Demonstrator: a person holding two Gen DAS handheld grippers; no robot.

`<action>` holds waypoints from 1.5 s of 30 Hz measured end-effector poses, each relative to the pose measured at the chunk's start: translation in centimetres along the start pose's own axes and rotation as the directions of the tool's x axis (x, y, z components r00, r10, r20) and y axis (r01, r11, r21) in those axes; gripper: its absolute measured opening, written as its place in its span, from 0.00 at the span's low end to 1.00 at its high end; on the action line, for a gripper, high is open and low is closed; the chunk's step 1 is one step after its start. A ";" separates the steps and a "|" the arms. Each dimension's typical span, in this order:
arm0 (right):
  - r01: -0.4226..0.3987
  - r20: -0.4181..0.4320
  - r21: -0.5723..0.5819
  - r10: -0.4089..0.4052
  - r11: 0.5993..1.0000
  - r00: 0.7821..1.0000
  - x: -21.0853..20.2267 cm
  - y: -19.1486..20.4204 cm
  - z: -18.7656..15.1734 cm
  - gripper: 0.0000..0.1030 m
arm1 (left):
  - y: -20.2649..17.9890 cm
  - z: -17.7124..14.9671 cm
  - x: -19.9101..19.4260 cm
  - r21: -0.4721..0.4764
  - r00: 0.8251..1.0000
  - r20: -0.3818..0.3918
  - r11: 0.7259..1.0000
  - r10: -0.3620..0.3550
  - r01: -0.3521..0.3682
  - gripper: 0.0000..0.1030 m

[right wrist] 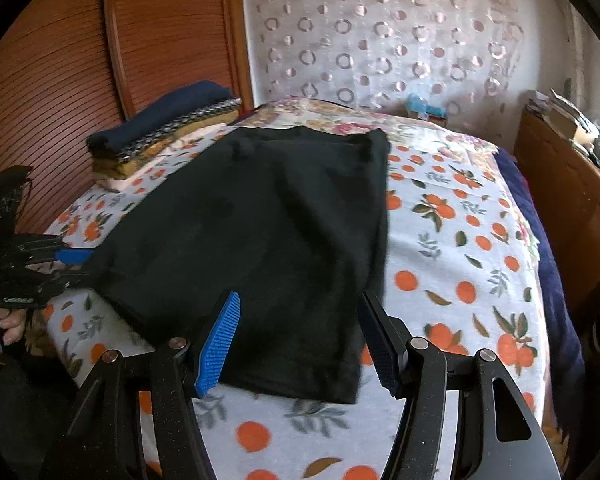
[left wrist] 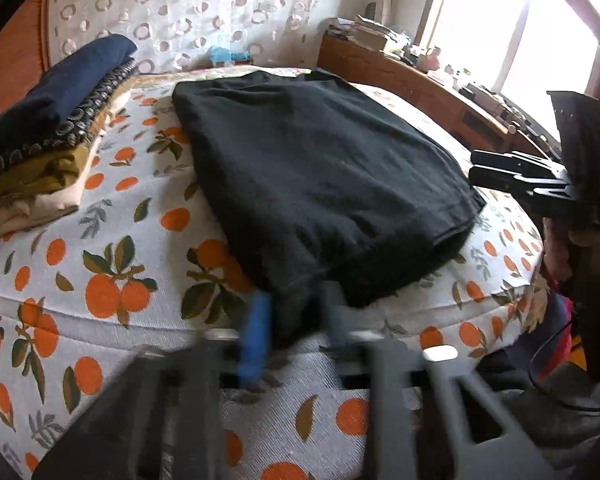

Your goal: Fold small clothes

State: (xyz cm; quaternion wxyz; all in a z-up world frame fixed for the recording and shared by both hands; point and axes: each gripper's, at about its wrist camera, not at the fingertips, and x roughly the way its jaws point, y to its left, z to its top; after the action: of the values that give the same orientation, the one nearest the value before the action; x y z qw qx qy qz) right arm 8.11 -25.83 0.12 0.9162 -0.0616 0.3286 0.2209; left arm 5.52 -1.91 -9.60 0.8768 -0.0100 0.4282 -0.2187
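The black garment lies folded flat on my orange-print bedspread, its near edge between my wide-open, empty right gripper, its corner in my left gripper, seemingly pinched.

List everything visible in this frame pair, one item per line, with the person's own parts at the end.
black garment: one, black, partly folded, spread across the middle of the bed.
stack of folded clothes: one stack, navy on top, then patterned, mustard and cream layers, far left of the bed.
bedcover: one, white with orange fruit print, under everything.
wooden sideboard: one, brown, cluttered top, by the window.
curtain: one, white with circle pattern, behind the bed.
left hand-held gripper: black with blue pads, at the garment's left edge, seemingly pinching it.
right hand-held gripper: black with blue pads, open above the garment's near edge.
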 end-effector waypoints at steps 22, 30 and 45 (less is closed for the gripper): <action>-0.035 -0.062 -0.152 0.026 0.988 0.998 3.2 3.9 -0.6 0.68 | -2.0 9.9 -5.4 0.043 0.952 0.301 0.998 -0.050 0.039 0.08; -0.010 -0.042 -0.128 0.004 0.992 0.999 3.6 1.3 0.9 0.40 | -0.1 10.5 -5.1 -0.006 0.948 0.316 0.999 -0.029 0.033 0.08; -0.017 0.094 -0.176 0.034 0.984 0.995 4.6 -1.3 10.9 0.07 | 4.4 15.9 -2.1 -0.086 0.949 0.306 0.995 0.081 -0.057 0.08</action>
State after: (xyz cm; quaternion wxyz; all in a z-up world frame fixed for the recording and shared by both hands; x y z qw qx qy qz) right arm 18.13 -22.51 5.62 0.9191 -0.1268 0.2642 0.2633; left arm 18.03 0.20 1.07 0.9390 -0.0628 0.2941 -0.1672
